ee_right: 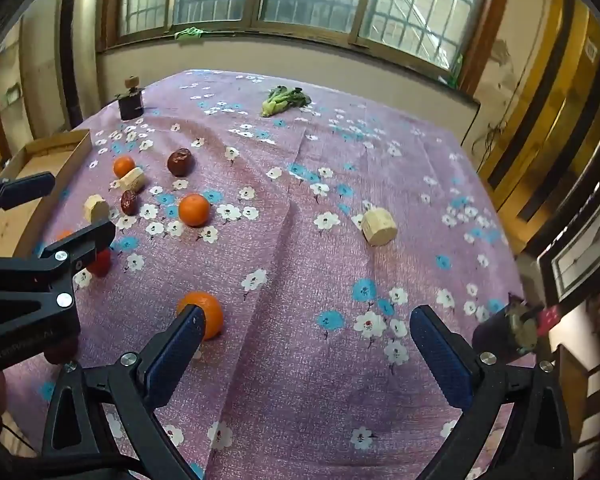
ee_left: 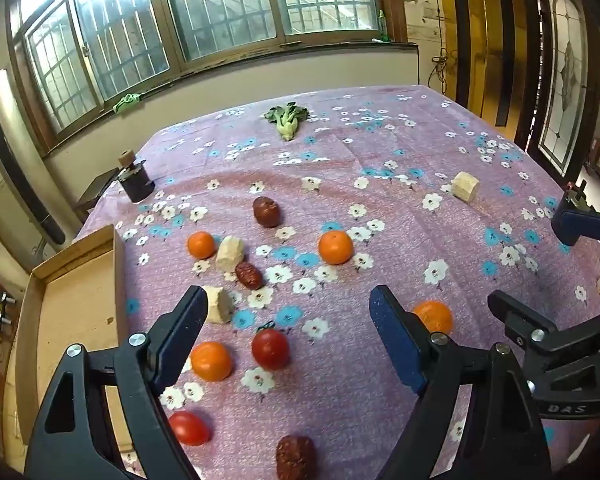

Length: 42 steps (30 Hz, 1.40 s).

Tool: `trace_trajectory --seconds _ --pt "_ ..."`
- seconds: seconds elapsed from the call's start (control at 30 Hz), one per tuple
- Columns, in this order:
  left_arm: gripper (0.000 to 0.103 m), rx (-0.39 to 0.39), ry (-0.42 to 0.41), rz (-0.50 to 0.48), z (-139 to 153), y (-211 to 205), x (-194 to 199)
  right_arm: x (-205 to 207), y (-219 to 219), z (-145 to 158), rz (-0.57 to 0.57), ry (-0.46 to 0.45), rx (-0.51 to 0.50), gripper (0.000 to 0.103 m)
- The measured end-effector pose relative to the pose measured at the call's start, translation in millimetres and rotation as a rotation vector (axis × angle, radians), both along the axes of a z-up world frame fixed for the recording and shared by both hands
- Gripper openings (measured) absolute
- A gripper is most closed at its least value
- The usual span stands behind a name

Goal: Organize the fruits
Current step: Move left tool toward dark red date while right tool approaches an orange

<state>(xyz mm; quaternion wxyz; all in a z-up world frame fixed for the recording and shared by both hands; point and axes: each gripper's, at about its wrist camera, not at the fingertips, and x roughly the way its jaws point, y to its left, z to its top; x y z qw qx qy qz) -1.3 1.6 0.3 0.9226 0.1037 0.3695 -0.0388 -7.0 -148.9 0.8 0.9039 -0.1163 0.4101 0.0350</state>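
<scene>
Oranges, red tomatoes, dark red dates and pale cork-like chunks lie scattered on a purple flowered tablecloth (ee_left: 380, 400). My left gripper (ee_left: 290, 336) is open and empty above a tomato (ee_left: 271, 349), with an orange (ee_left: 211, 361) by its left finger and another orange (ee_left: 434, 316) behind its right finger. My right gripper (ee_right: 306, 344) is open and empty over bare cloth; an orange (ee_right: 208, 314) sits at its left fingertip. An open cardboard box (ee_left: 74, 300) stands at the table's left edge, also in the right wrist view (ee_right: 44, 160).
A bok choy (ee_left: 286, 118) lies at the far side. A dark cylinder with a cork top (ee_left: 136, 182) stands at the far left corner; another (ee_right: 504, 336) at the right edge. A pale chunk (ee_right: 378, 226) lies alone at right. Windows line the back wall.
</scene>
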Motion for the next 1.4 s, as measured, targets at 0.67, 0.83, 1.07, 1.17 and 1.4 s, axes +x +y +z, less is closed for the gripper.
trace_trajectory --seconds 0.67,0.83,1.07,1.17,1.4 --pt "0.083 -0.018 0.013 0.004 7 47 -30 -17 32 17 0.246 0.008 0.045 0.103" --pt "0.083 -0.016 0.028 0.002 5 52 -37 -19 31 14 0.255 0.013 0.050 0.103" --pt "0.083 0.003 0.044 -0.001 0 54 -41 -22 33 12 0.270 0.012 0.033 0.103" --pt "0.083 -0.005 0.053 -0.002 -2 56 -42 -22 33 12 0.268 0.012 0.025 0.103" --pt "0.083 -0.013 0.029 0.001 -5 58 -45 -19 33 10 0.264 0.021 0.030 0.103"
